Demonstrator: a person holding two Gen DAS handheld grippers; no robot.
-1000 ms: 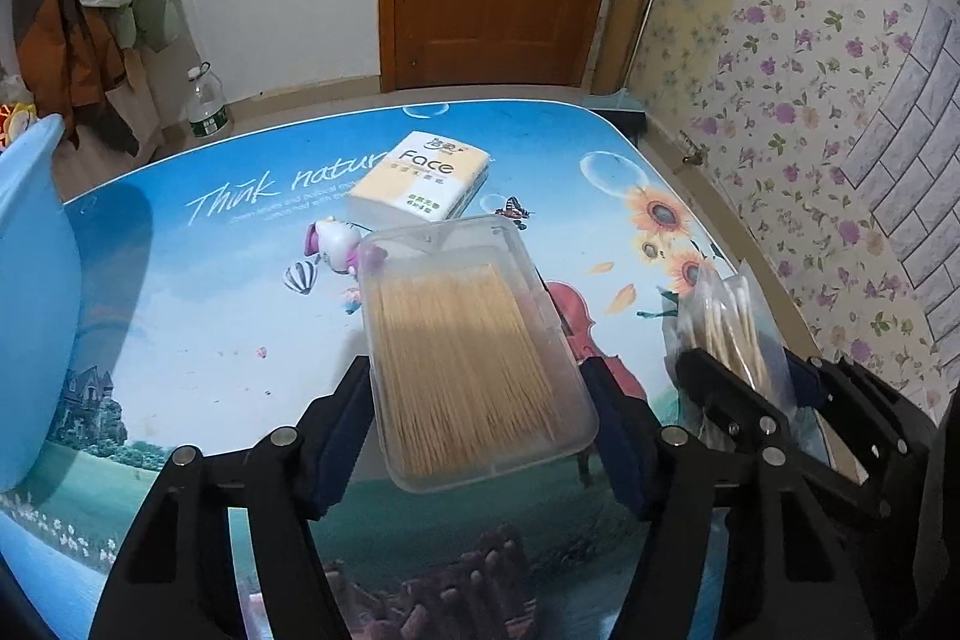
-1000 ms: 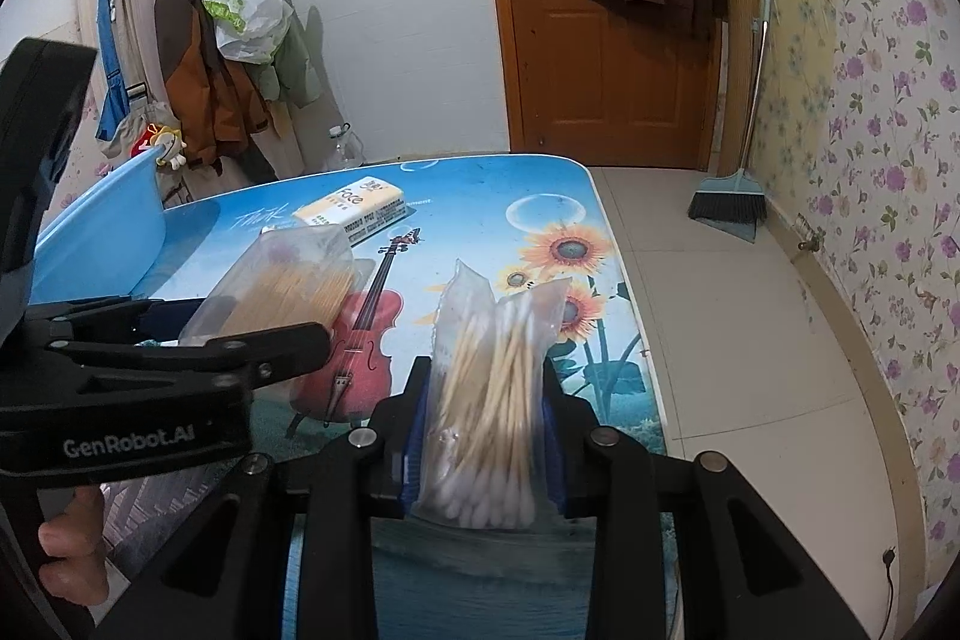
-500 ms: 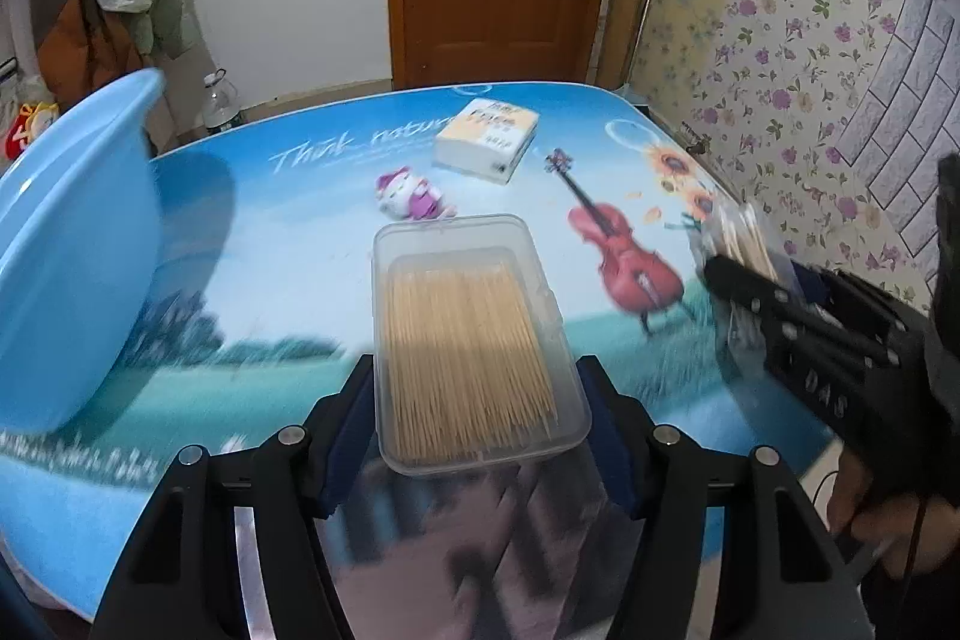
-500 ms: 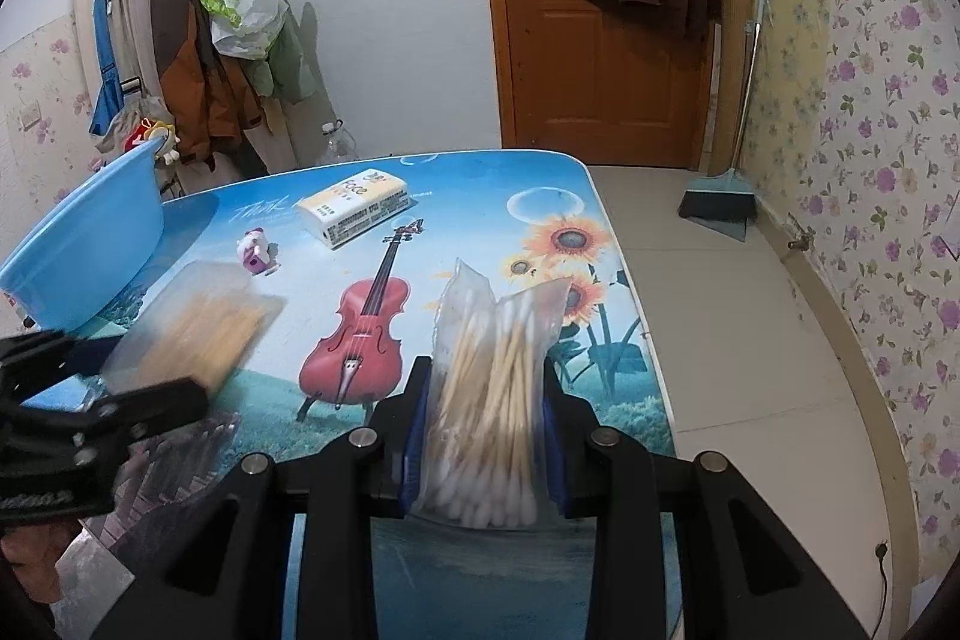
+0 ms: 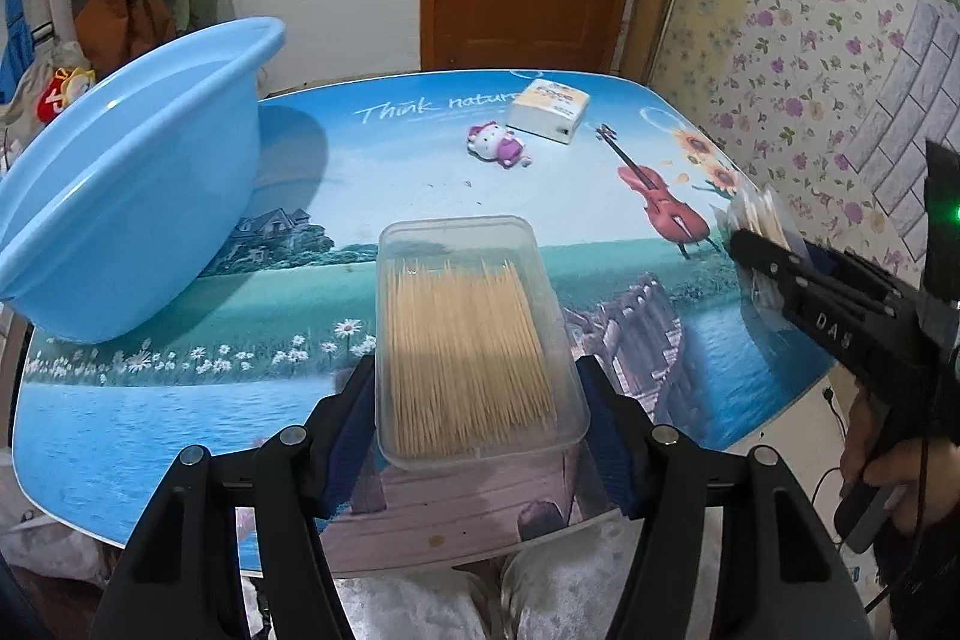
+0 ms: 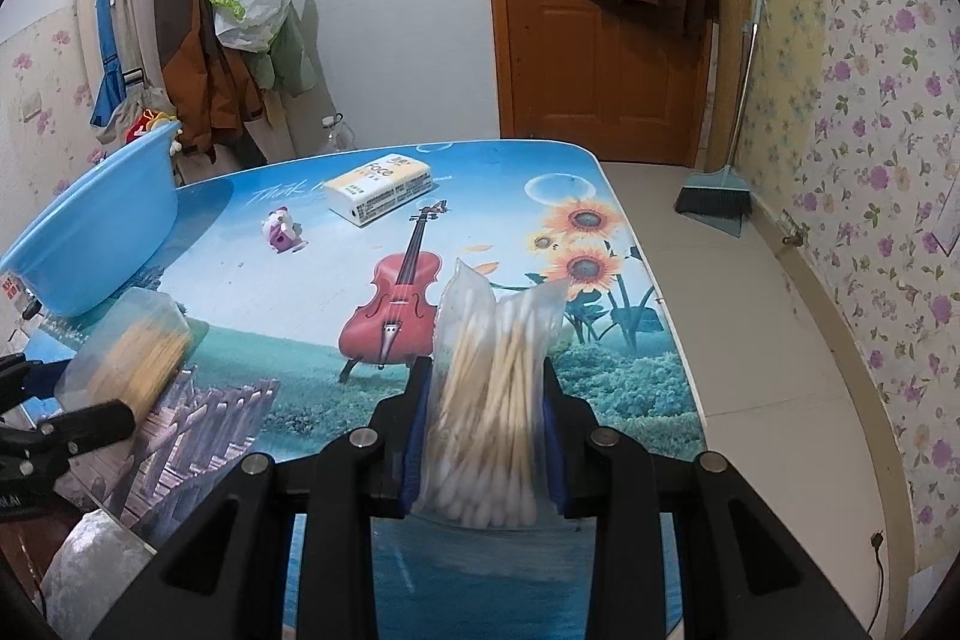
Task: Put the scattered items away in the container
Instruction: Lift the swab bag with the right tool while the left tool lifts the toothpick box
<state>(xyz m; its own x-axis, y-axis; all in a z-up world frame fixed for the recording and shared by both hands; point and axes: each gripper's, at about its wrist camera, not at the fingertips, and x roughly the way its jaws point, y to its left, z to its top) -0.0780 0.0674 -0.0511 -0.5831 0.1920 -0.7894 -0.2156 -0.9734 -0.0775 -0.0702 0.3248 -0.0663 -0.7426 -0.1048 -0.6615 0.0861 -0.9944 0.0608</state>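
Observation:
My left gripper (image 5: pixel 474 424) is shut on a clear plastic box of toothpicks (image 5: pixel 468 334), held above the near part of the table. The same box (image 6: pixel 129 346) shows at the left of the right wrist view. My right gripper (image 6: pixel 486 430) is shut on a clear bag of cotton swabs (image 6: pixel 492 394), held upright; that bag (image 5: pixel 759 214) appears at the right edge of the left wrist view. The blue basin (image 5: pixel 120 196) stands at the table's left end, to the left of the toothpick box. A tissue pack (image 5: pixel 549 107) and a small pink-and-white toy (image 5: pixel 498 145) lie far back.
The table (image 5: pixel 180 400) has a printed blue landscape top. A person's hand (image 5: pixel 894 466) grips the right tool. A wooden door (image 6: pixel 600 10), hanging coats (image 6: pixel 198 58), a broom (image 6: pixel 717 196) and floral walls surround the table. Knees show under the near edge.
My left gripper carried the toothpick box leftward and back toward the near edge; the blue basin came further into view. The right gripper and its swab bag barely shifted.

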